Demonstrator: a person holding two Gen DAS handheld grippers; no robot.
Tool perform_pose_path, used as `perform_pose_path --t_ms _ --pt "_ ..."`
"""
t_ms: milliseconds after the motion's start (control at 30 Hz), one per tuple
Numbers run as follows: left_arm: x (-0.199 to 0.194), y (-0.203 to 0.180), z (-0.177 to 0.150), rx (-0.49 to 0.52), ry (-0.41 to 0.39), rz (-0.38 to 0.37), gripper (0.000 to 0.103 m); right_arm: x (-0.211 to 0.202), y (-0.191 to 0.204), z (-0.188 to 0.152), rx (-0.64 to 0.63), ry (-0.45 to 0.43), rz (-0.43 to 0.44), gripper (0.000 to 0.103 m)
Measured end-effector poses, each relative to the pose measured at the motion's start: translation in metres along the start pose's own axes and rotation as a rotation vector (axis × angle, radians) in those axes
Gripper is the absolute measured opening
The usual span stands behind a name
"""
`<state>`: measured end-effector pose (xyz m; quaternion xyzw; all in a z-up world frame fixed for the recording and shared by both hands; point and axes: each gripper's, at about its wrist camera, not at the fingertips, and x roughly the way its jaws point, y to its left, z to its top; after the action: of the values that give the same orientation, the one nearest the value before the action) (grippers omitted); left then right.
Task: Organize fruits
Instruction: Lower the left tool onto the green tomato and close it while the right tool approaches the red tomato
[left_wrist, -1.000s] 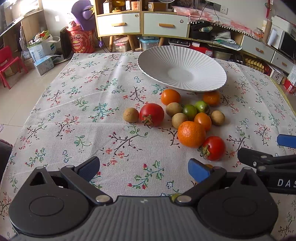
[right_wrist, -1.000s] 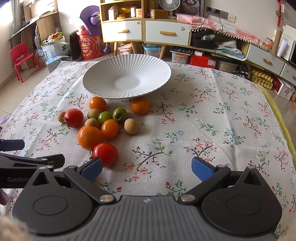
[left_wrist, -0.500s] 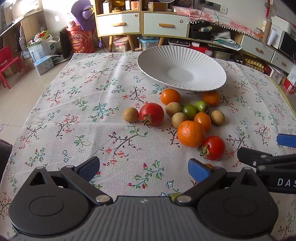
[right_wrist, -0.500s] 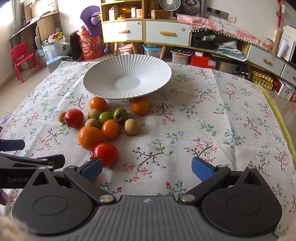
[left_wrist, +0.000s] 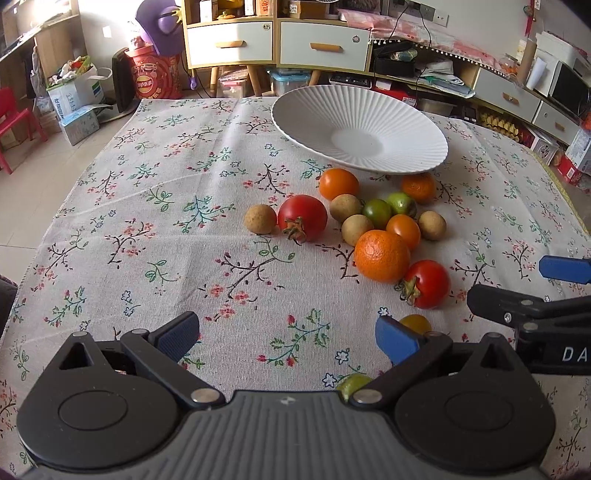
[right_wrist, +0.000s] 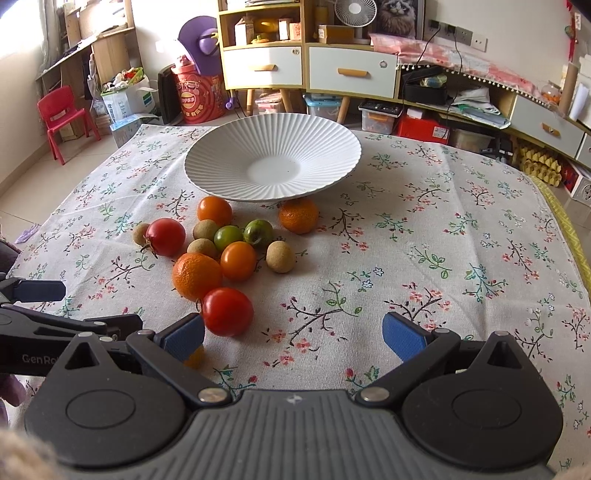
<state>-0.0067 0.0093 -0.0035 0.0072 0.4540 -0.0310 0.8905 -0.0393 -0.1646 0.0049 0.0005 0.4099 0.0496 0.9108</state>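
- While the fruits lie loose on the flowered tablecloth, they form one cluster just in front of the white ribbed plate, which holds nothing.
- A large orange sits at the cluster's near side, touching a red tomato in front of it and a small orange tomato beside it.
- Behind these lie two green fruits, several brown longans, another red tomato and a mandarin tucked at the plate's edge.
- The right gripper hovers low over bare cloth with its jaws spread wide and nothing between them — its left pad sits just beside the nearest red tomato.
- The left gripper is likewise wide open and holds nothing — a small yellow tomato peeks out behind its right pad, and a green fruit shows under that finger's arm.
- Beyond the table stand a drawer cabinet and a red child's chair.
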Motion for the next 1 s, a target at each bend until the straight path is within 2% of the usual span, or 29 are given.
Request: perform_pose_path --t_ms 133,400,567,633,767,1000 --pt "-0.001 0.008 -0.007 0.014 0.003 -0.031 0.103 0.002 -0.001 -0.004 -0.017 0.0 0.012 0.103" --pt "-0.012 0.012 -0.022 0.076 0.03 -0.194 0.103 0.01 -0.004 -0.015 -0.059 0.034 0.051 0.103" --pt "-0.011 0.002 -0.03 0.124 0.051 -0.247 0.102 0.02 -0.004 -0.024 -0.079 0.069 0.054 0.098" --pt "-0.008 0.0 -0.032 0.125 0.064 -0.259 0.098 0.023 -0.003 -0.026 -0.091 0.07 0.052 0.097" --pt "-0.004 -0.003 -0.036 0.131 0.083 -0.283 0.083 0.024 0.002 -0.028 -0.137 0.044 0.049 0.099" --pt "-0.003 -0.003 -0.037 0.126 0.06 -0.291 0.063 0.033 0.008 -0.032 -0.182 -0.022 0.082 0.103"
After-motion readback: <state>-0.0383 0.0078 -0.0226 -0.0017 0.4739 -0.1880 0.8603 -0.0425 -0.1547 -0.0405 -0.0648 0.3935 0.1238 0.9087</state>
